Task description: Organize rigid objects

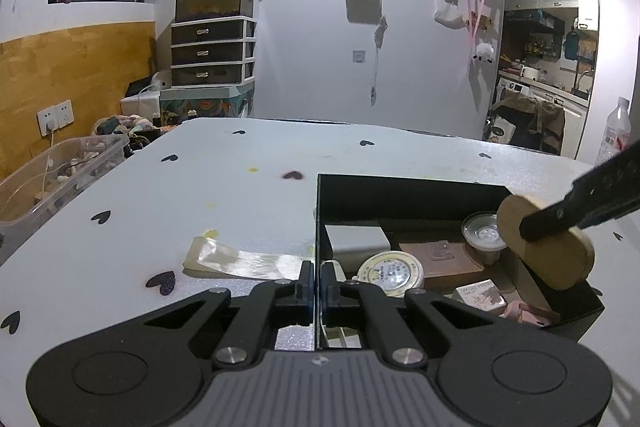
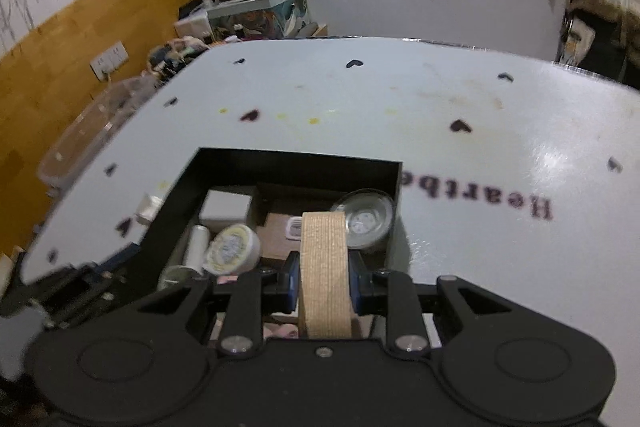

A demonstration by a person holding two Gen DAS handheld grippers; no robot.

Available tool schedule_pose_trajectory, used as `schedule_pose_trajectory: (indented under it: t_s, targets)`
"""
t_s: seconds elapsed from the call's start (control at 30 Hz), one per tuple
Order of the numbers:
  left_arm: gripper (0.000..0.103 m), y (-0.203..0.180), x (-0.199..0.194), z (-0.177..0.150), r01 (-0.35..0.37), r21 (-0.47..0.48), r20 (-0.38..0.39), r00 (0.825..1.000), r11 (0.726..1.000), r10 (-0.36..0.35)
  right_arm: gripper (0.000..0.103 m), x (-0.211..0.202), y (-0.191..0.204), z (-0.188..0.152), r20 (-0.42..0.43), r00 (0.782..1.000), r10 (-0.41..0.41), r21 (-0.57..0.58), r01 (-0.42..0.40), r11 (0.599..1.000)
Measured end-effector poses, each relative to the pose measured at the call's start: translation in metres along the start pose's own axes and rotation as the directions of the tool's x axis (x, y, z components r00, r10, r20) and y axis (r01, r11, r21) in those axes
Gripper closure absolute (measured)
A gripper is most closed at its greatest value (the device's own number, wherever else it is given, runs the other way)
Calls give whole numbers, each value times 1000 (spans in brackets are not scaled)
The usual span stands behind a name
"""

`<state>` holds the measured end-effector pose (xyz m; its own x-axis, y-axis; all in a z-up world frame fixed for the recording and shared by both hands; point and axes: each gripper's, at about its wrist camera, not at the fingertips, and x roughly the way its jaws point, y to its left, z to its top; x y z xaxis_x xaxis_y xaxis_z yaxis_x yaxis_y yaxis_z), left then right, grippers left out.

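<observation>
With the left gripper (image 1: 316, 287) clamped on the near left wall of the black box (image 1: 400, 187), the right gripper (image 2: 323, 281) pinched a wooden disc (image 2: 323, 267) edge-on above the box's right side, where it could slip and strike the clear lidded cup (image 2: 366, 219).

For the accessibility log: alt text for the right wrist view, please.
The right gripper clamps a round cork disc on edge above an open black box of small containers on a white, heart-dotted table.
</observation>
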<state>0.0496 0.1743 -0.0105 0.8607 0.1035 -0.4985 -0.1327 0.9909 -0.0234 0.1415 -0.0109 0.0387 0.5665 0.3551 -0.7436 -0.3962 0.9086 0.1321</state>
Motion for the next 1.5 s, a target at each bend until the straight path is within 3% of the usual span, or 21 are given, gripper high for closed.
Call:
schedule_pose_trajectory:
  t_s: [0.1, 0.2, 1.03, 1.3, 1.5]
  targets:
    - [101, 0, 0, 0, 0, 1, 1, 1000, 1000, 0, 78, 8, 5, 1, -50, 999, -18, -76, 14, 997]
    - [101, 0, 0, 0, 1, 0, -1, 1000, 1000, -1, 70, 9, 9, -1, -77, 996, -43, -116, 34, 993]
    - [101, 1, 3, -1, -8, 2, -8, 1000, 1000, 8, 54, -19, -2, -1, 1, 1000, 8, -107, -8, 994]
    - [101, -1, 3, 2, -18, 7, -16, 1000, 1000, 19, 29, -49, -13, -10, 120, 992, 29, -92, -18, 996]
    - [101, -2, 3, 2, -27, 10, -21, 999, 1000, 28, 10, -73, -22, -25, 235, 971, 38, -102, -14, 995]
